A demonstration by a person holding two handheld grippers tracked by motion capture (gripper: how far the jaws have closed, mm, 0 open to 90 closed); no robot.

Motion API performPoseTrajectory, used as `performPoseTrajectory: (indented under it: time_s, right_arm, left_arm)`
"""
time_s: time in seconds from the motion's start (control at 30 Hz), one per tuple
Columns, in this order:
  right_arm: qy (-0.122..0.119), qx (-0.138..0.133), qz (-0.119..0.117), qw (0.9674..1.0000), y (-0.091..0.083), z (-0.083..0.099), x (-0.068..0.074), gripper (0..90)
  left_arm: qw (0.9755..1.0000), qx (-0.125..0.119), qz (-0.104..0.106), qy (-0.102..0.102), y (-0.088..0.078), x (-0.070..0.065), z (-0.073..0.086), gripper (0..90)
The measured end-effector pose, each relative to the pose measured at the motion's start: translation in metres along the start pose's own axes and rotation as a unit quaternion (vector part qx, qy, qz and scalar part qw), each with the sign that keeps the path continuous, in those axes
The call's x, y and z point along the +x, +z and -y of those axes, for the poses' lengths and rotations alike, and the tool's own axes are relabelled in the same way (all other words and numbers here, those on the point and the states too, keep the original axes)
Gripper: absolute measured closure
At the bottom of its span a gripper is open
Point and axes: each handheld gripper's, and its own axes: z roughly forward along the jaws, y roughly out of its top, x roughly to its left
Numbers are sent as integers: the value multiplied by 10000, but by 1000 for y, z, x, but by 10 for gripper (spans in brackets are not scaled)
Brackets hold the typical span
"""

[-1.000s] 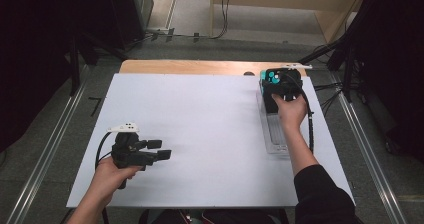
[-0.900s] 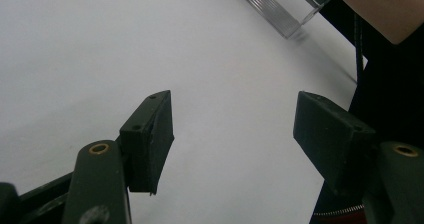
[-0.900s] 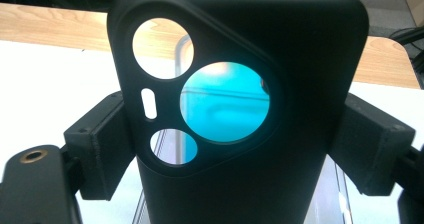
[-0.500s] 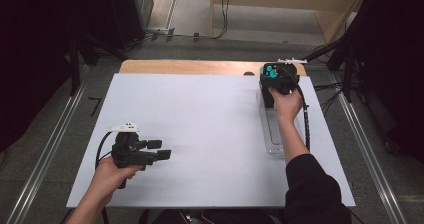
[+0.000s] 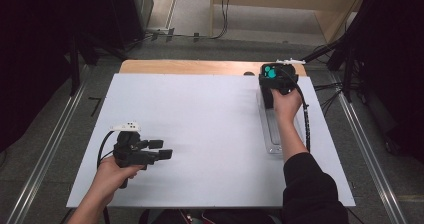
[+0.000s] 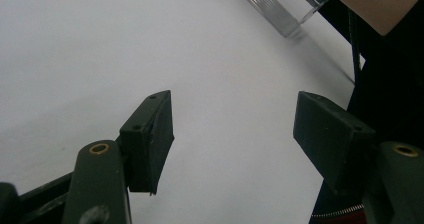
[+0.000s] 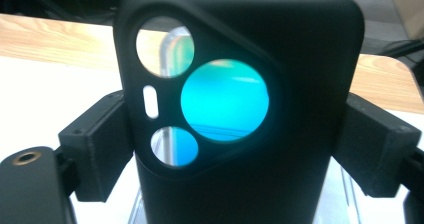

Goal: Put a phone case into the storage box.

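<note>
phone case [image 7: 240, 109]: black, teal-glinting camera cutouts, lower end cut off | right claw [image 7: 235, 149]: jaws just widened, clamping it above clear tray [image 5: 272, 129] | left claw [image 6: 235, 134]: wide, empty

My left gripper [image 5: 162, 150] lay low over the white board [image 5: 200, 119] near its front left corner, jaws apart with nothing between them, pointing toward the middle. My right gripper [image 5: 272, 73] was far off at the back right, over the far end of a clear tray [image 5: 272, 136] that ran along the board's right side. It held a black phone case [image 5: 272, 79] with teal showing through its round holes. A bare wooden strip [image 5: 190, 67] showed beyond the board.
</note>
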Motion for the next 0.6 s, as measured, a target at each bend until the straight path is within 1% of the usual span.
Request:
performPoseTrajectory:
  time_s: [0.07, 0.1, 0.2, 0.33, 0.37, 0.43, 0.5, 0.53, 0.6]
  right_arm:
    - [30, -57, 18, 10000, 0, -1, -1, 53]
    - [45, -84, -16, 10000, 0, -1, -2, 13]
    - [82, -49, -91, 9999, 2, 0, -2, 6]
    - [60, 20, -109, 9999, 1, 0, -3, 6]
    - [84, 20, -119, 9999, -1, -1, -4, 6]
    - [65, -22, -46, 10000, -7, -3, -3, 7]
    - [50, -6, -104, 9999, -13, -6, -2, 7]
    - [40, 44, -105, 9999, -17, -7, -1, 7]
    - [70, 190, -229, 9995, -23, -8, 1, 7]
  left_arm:
    - [10000, 6, -13, 8, -1, 0, 1, 326]
    - [10000, -14, 3, -31, -1, 1, 1, 326]
    - [10000, -22, -4, -32, -1, 1, 0, 327]
    - [10000, -21, -12, -33, -1, 1, 1, 327]
    - [10000, -25, -7, -38, -2, 1, 1, 326]
    - [10000, -36, 13, -49, -2, 1, 0, 327]
    - [10000, -21, 3, -54, -2, 2, 0, 327]
    - [10000, -17, -6, -64, -2, 2, 1, 327]
    - [10000, -17, -21, -65, -3, 3, 0, 327]
